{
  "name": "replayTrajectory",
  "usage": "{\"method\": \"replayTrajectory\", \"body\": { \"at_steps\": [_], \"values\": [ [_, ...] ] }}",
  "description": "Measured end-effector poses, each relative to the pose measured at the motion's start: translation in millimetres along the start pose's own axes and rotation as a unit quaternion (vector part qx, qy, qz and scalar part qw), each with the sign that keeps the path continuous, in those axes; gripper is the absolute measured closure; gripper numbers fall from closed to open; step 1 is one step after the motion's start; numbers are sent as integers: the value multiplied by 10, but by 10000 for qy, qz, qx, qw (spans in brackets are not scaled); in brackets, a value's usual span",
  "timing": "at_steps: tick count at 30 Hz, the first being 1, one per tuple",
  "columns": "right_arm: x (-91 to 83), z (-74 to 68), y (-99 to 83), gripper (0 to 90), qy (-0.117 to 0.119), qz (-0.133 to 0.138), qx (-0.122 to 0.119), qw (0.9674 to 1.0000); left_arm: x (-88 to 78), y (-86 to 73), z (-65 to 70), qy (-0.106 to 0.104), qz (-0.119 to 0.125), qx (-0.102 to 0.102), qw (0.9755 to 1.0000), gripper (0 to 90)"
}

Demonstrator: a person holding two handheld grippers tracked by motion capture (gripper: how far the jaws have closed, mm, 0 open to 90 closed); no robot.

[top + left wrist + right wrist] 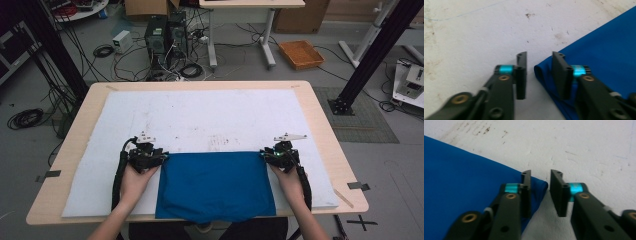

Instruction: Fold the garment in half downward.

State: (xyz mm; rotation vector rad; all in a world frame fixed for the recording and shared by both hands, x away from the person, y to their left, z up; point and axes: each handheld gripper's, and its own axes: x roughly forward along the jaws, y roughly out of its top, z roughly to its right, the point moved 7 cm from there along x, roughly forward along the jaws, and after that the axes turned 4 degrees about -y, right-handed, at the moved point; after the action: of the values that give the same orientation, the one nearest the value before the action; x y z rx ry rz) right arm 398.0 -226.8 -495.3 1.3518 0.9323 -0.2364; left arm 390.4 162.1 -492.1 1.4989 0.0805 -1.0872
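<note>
While it lies flat on the white mat [200,120] at the near edge of the worktop [320,125], the blue cloth [215,185] shows as a folded rectangle whose near hem hangs slightly over the worktop's front. Its far edge runs straight across between the two hands. At the far left corner sits the left gripper [162,156], and the left gripper view has that corner [539,71] lying in the narrow gap between the jaws, one jaw resting over the fabric and the other on bare mat; the pads do not press on it. At the far right corner sits the right gripper [265,155], and its own view gives the same picture: the folded corner [541,186] pokes into a narrow gap, with daylight left between the jaws. Each hand grasps its gripper from behind. Beyond the worktop, cables, computer cases and an orange tray [301,54] sit on the floor.
</note>
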Motion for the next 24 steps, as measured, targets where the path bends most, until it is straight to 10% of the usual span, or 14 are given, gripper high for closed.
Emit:
{"method": "replayTrajectory", "body": {
  "at_steps": [4, 24],
  "values": [
    [-14, 7, 11, 867, 14, 80, -156, 9998, 10, 5, 36, -176, 11, 97, 9998, 847],
    [231, 341, 495, 873, -208, 358, -373, 9984, 347, 444, -225, -48, 293, 56, 9995, 862]
  ]
}}
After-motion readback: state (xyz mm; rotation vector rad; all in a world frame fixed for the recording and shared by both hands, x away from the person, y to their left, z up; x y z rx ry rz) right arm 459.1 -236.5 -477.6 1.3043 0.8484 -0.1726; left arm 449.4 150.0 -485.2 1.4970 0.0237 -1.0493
